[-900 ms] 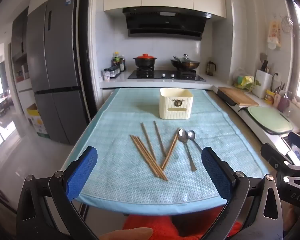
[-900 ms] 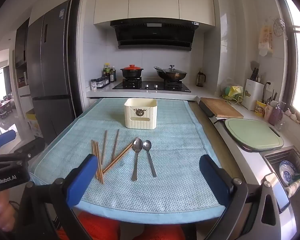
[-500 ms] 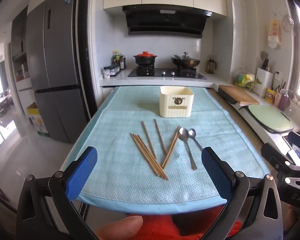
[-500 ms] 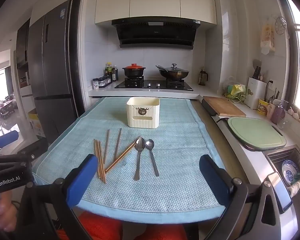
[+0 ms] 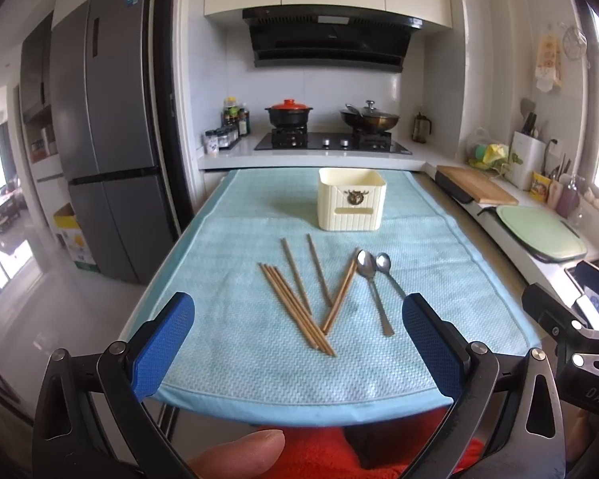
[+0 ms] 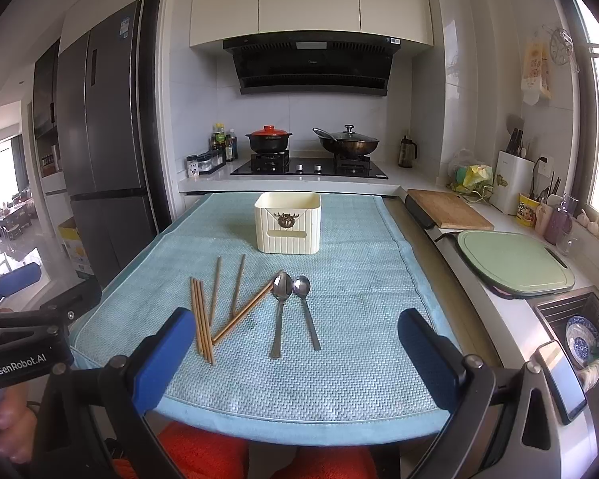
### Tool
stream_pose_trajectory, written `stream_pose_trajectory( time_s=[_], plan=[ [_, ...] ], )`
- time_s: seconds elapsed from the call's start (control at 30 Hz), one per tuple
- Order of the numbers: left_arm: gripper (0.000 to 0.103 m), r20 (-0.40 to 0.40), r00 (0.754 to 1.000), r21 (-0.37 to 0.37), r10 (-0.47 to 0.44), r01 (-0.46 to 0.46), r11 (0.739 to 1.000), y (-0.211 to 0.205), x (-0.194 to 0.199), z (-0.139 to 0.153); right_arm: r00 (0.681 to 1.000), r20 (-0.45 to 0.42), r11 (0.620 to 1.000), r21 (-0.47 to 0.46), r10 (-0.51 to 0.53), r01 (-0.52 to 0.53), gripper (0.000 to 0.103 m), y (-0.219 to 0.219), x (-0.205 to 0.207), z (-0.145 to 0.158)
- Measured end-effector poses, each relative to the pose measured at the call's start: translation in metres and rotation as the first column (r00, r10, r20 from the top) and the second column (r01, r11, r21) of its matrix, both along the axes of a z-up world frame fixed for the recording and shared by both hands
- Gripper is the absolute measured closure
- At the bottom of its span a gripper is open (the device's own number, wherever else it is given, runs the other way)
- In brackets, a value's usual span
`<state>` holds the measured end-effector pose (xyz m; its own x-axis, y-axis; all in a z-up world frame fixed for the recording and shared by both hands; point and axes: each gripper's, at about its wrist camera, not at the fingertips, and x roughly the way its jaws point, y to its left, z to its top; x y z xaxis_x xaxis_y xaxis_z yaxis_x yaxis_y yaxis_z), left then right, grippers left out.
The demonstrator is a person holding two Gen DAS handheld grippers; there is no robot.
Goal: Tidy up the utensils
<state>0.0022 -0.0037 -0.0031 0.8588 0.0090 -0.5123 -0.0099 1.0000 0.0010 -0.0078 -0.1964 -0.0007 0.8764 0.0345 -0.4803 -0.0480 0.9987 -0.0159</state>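
Both hand-held grippers — left (image 5: 297, 343), right (image 6: 295, 349) — gape empty above chopsticks (image 5: 299, 303) and spoons (image 5: 373, 279).

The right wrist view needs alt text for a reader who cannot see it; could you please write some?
An open right gripper hovers at the near edge of a light blue cloth bearing loose wooden chopsticks, two metal spoons and, farther back, a cream utensil holder. Behind are a stove and pots.

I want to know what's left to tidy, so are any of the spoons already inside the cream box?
No, both spoons lie flat on the blue towel, in front of the cream box.
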Motion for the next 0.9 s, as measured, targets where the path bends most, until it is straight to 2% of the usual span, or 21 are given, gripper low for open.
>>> stream_pose_trajectory(
  time_s=[0.6,0.9],
  plan=[
    [0.0,0.0,1.0,0.009,-0.003,0.003,1.0,0.0,0.002,-0.006,1.0,-0.017,1.0,0.027,0.006,-0.006,0.0,-0.001,0.007,-0.001],
    [0.0,-0.005,1.0,0.016,0.005,-0.005,1.0,0.003,0.012,-0.014,1.0,0.013,0.998,0.059,0.0,0.0,0.0,-0.008,0.007,-0.001]
  ],
)
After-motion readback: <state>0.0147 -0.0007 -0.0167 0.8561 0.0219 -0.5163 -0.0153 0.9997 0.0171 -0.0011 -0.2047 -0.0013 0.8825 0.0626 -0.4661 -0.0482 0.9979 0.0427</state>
